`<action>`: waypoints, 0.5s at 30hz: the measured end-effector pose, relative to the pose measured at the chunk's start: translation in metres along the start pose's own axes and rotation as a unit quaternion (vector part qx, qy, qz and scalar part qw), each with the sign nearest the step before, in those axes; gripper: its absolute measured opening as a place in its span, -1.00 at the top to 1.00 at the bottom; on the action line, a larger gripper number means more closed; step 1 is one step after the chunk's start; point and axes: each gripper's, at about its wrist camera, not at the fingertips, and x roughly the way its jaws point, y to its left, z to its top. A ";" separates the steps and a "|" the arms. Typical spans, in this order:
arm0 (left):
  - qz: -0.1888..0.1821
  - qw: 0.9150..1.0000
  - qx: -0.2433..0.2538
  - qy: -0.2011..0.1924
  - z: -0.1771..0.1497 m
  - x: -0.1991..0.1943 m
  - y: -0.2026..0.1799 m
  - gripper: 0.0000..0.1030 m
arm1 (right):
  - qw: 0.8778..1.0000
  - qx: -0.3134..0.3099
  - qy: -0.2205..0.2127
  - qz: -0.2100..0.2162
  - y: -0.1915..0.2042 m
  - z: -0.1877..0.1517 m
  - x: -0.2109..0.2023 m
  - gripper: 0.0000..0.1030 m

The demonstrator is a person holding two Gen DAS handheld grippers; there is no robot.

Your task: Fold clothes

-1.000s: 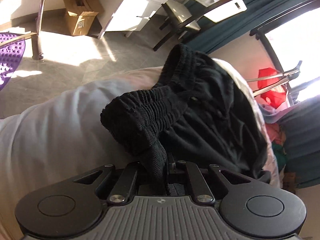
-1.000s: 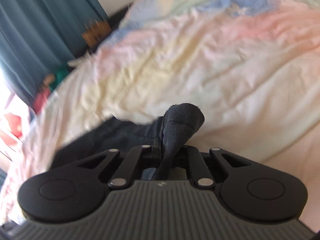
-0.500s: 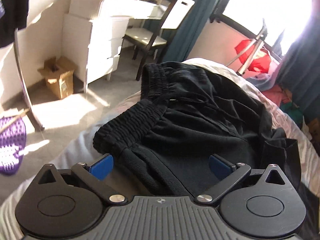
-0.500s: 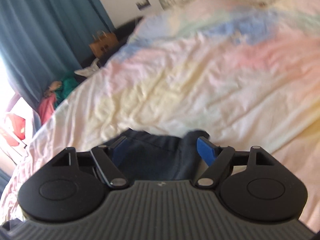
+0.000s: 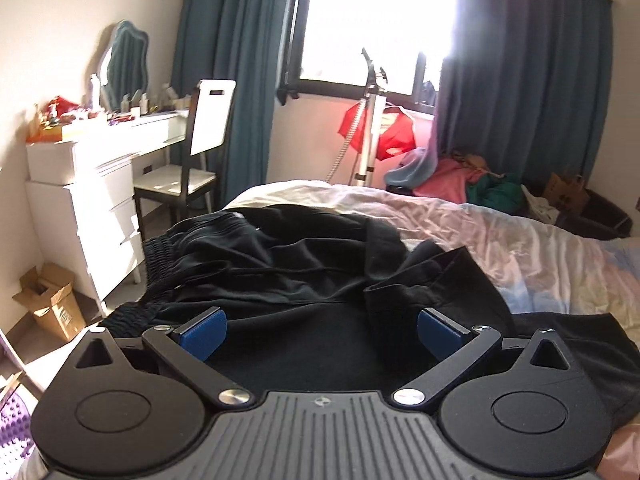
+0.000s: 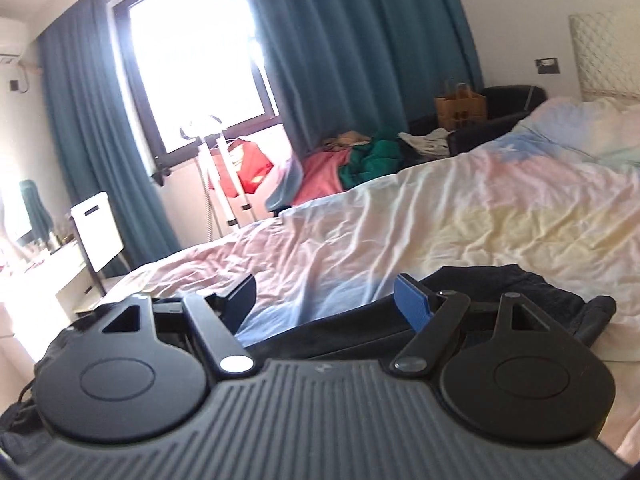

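While we look along our left gripper (image 5: 319,334), we see its two blue pads (image 5: 202,332) spread wide apart with nothing held between them. At nine o'clock stands a white dresser (image 5: 80,208), and a chair (image 5: 188,176) sits beside it near ten o'clock. A brown box (image 5: 50,300) lies on the floor below the dresser. The black shorts (image 5: 288,264) lie crumpled on the bed (image 5: 520,240), right ahead of the pads, from ten o'clock round to three o'clock. The stretchy waistband (image 5: 158,256) is on the left side. At twelve o'clock the bright window (image 5: 376,24) shines between blue curtains (image 5: 520,80). At two o'clock we see a heap of clothes (image 5: 460,176).

Our right gripper (image 6: 326,300) has its pads wide apart too, and it holds nothing. The black shorts (image 6: 500,284) lie just under it, at the near edge of the bed (image 6: 480,208).
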 end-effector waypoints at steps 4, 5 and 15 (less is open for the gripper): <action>-0.041 0.999 0.027 -0.014 0.001 0.004 -0.045 -0.99 | 0.999 -0.005 0.004 0.046 0.025 -0.012 -0.009 -0.52; -0.050 0.998 0.033 -0.017 0.002 0.006 -0.053 -0.99 | 0.998 -0.003 0.002 0.055 0.029 -0.016 -0.011 -0.52; -0.092 0.994 0.059 -0.016 -0.022 0.056 -0.105 -0.99 | 0.998 -0.008 -0.011 0.065 0.035 -0.038 -0.009 -0.52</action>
